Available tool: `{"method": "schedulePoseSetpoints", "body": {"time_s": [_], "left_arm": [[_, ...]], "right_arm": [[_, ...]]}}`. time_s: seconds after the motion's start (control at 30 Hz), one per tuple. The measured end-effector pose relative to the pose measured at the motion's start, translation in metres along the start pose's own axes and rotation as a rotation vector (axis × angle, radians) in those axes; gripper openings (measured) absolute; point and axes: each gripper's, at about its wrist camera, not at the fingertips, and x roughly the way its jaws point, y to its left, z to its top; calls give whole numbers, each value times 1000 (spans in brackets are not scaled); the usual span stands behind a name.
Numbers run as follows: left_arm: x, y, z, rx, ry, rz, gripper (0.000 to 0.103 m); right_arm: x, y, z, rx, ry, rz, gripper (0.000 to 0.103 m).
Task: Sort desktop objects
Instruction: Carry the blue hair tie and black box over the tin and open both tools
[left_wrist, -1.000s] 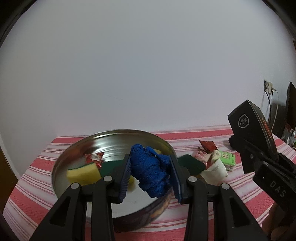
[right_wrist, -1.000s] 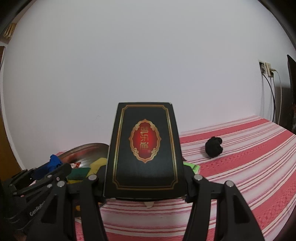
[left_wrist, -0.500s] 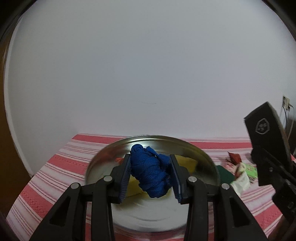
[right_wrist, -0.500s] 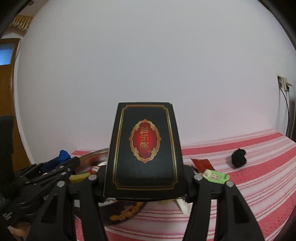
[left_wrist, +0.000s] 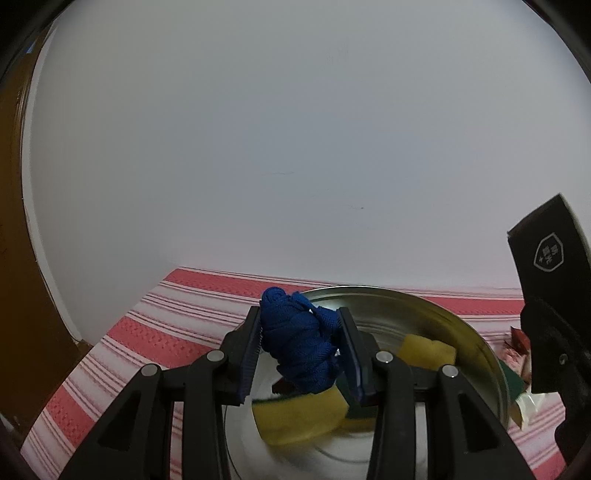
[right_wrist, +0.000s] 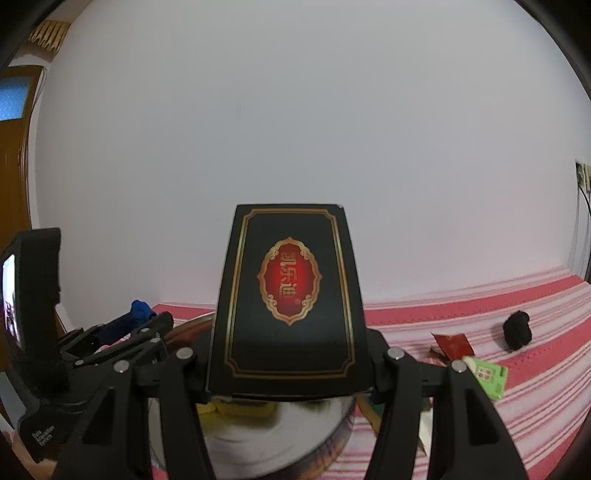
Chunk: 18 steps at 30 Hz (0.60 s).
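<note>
Striped red-and-white tablecloth (left_wrist: 155, 325) spans everything below both grippers; white wall behind.

Round metal tin (left_wrist: 469, 332) sits directly under and ahead of the left gripper (left_wrist: 301, 343), and just below the right gripper (right_wrist: 291, 332). Looks like the collection bin for the sort, which would explain both hands converging over it.

Black box with red-gold emblem (right_wrist: 291, 288): clamped flat between the right gripper's jaws, narrow opening set by the box width, emblem face up toward the camera. It hangs over the tin's near edge, not in it. From the left view it shows at the far right edge.

Yellow sponges (left_wrist: 299, 413): already lying in the tin, under and just past the left fingertips, one to the right of them. A green scouring side shows between them.

Blue knitted cloth bundle (left_wrist: 299, 347): pinched between the left gripper's blue pads, jaws mostly closed and pressing into the soft fabric. Hangs above the tin interior, over the sponges. Judgement: drop-off is next, release should land it inside.

Leftovers on the cloth, right of the right gripper: black balled item (right_wrist: 517, 330) well apart, green packet (right_wrist: 487, 376) and red sachet (right_wrist: 452, 345) nearer, beside the tin. Not yet sorted.

Risk: box is wide and tin is crowded; may rest on the sponges.
</note>
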Motion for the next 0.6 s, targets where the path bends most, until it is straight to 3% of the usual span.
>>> {"method": "schedulePoseSetpoints", "body": {"time_s": [0.27, 0.6], "left_arm": [[20, 3, -12, 19, 57, 28, 42], [16, 4, -10, 30, 61, 28, 42]], "right_arm": [[19, -2, -19, -58, 22, -16, 57], [27, -4, -25, -75, 36, -19, 57]]}}
